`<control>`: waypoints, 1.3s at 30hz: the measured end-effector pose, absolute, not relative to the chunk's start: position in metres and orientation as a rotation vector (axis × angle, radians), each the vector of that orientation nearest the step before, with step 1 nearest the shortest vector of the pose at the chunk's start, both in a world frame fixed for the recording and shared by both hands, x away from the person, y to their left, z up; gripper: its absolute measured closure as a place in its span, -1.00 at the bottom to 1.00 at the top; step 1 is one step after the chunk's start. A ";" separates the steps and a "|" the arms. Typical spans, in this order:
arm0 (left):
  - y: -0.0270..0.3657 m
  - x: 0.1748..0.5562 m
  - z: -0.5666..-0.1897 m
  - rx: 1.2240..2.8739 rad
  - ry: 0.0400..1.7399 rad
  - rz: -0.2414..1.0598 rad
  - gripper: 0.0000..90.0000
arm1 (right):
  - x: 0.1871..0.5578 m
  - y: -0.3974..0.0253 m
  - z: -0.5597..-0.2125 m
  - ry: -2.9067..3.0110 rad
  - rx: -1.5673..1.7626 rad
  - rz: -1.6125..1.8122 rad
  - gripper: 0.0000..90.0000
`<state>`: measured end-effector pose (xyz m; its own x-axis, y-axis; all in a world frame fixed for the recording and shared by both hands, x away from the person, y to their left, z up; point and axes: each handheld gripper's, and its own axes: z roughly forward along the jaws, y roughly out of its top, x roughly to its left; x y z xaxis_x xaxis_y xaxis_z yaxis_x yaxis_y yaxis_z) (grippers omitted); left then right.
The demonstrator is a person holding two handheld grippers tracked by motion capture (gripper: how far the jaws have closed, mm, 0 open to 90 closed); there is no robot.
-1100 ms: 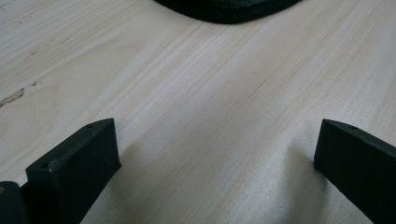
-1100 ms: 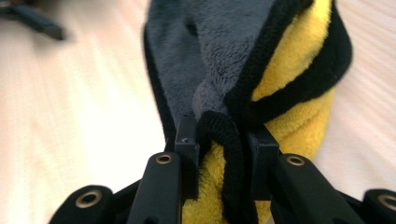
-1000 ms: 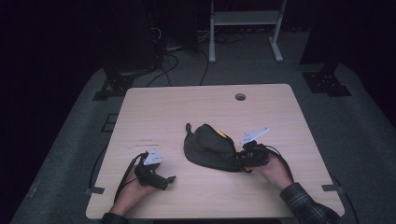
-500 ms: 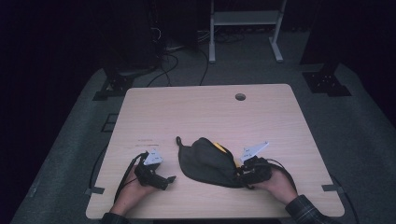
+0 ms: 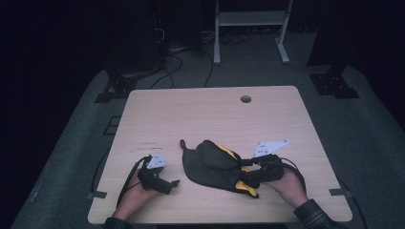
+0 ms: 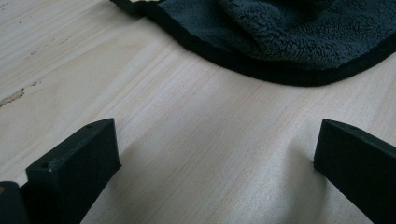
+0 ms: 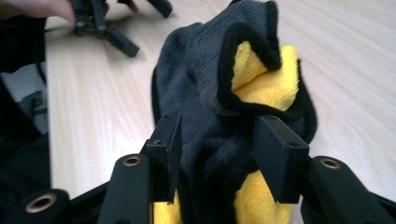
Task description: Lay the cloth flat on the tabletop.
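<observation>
Between the right tool's (image 7: 217,154) jaws sits the cloth (image 7: 224,93).

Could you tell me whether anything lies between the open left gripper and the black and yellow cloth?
Nothing visible does. The left gripper rests low over the table with its jaws apart, and bare wood runs from them to the black hem of the cloth. The right gripper is clamped on the cloth's far side.
</observation>
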<state>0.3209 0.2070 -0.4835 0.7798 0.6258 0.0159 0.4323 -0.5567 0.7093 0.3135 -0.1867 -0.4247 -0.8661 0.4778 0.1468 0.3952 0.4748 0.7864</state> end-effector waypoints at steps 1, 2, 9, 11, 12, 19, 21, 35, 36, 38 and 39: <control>0.207 0.321 -0.483 2.248 0.782 0.347 -1.00 | 0.314 -0.186 -0.425 2.601 0.782 1.355 0.15; 0.207 0.321 -0.483 2.248 0.782 0.346 -1.00 | 0.315 -0.184 -0.424 2.582 0.784 1.353 0.15; 0.207 0.321 -0.484 2.245 0.784 0.346 -1.00 | 0.330 -0.174 -0.415 2.443 0.794 1.339 0.00; 0.207 0.321 -0.484 2.245 0.784 0.346 -1.00 | 0.336 -0.171 -0.415 2.416 0.799 1.350 0.01; 0.207 0.321 -0.484 2.245 0.784 0.346 -1.00 | 0.339 -0.170 -0.416 2.422 0.798 1.352 0.06; 0.207 0.321 -0.484 2.244 0.783 0.346 -1.00 | 0.349 -0.161 -0.415 2.496 0.761 1.372 0.59; 0.207 0.320 -0.484 2.245 0.782 0.346 -1.00 | 0.348 -0.165 -0.414 2.511 0.784 1.389 0.42; 0.207 0.321 -0.484 2.248 0.779 0.346 -1.00 | 0.335 -0.175 -0.428 2.621 0.839 1.271 0.89; 0.207 0.321 -0.484 2.249 0.779 0.346 -1.00 | 0.337 -0.177 -0.424 2.596 0.833 1.281 0.89; 0.207 0.321 -0.484 2.248 0.779 0.346 -1.00 | 0.341 -0.181 -0.415 2.542 0.843 1.308 0.89; 0.207 0.320 -0.484 2.244 0.781 0.346 -1.00 | 0.345 -0.185 -0.408 2.505 0.854 1.324 0.89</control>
